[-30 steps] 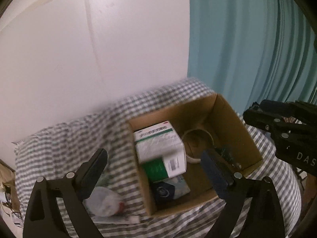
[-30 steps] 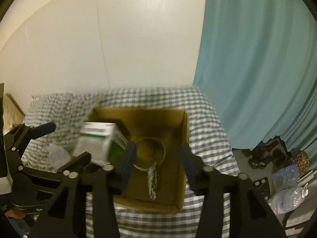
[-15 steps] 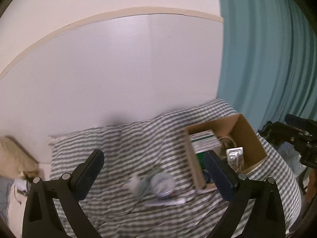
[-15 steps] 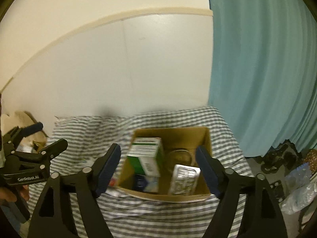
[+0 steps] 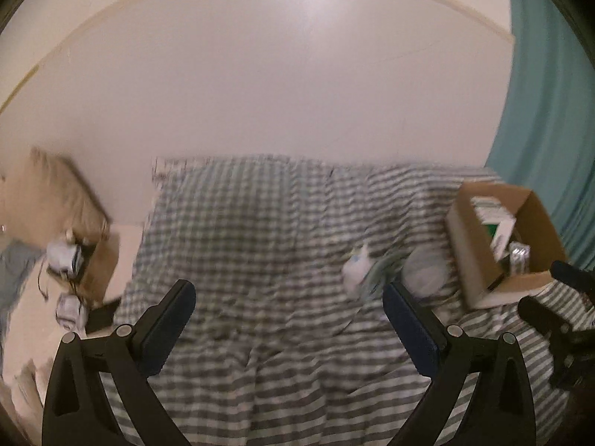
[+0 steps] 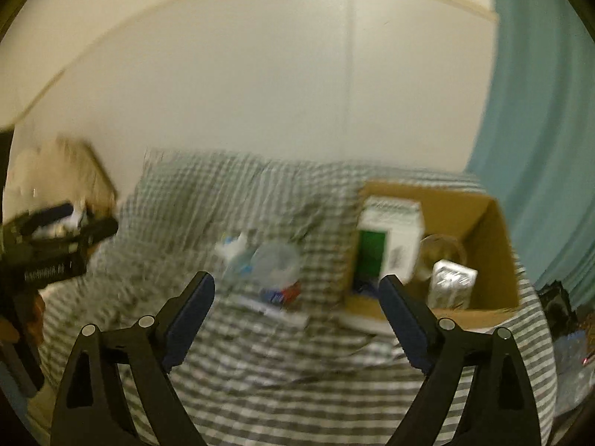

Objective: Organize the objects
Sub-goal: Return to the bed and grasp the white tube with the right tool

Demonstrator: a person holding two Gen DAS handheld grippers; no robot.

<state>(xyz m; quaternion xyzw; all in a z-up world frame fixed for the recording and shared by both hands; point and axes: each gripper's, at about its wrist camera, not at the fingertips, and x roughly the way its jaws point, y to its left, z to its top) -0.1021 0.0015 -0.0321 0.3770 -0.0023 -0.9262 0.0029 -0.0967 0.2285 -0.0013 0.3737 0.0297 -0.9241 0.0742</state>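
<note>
A cardboard box stands at the right end of a grey-and-white checked cloth. It holds a white-and-green carton, a silver blister pack and a clear round item. The box also shows in the left wrist view. Loose items lie left of the box: a clear plastic bag, a white packet and a thin white tube. My right gripper is open and empty above the cloth. My left gripper is open and empty, well left of the box.
A teal curtain hangs at the right. A white wall is behind the cloth. A brown cardboard piece and cluttered items lie left of the cloth. Dark objects sit on the floor at the right.
Both grippers have pulled back and up from the box and swung left. The right gripper opened, leaving the blister pack in the box.
</note>
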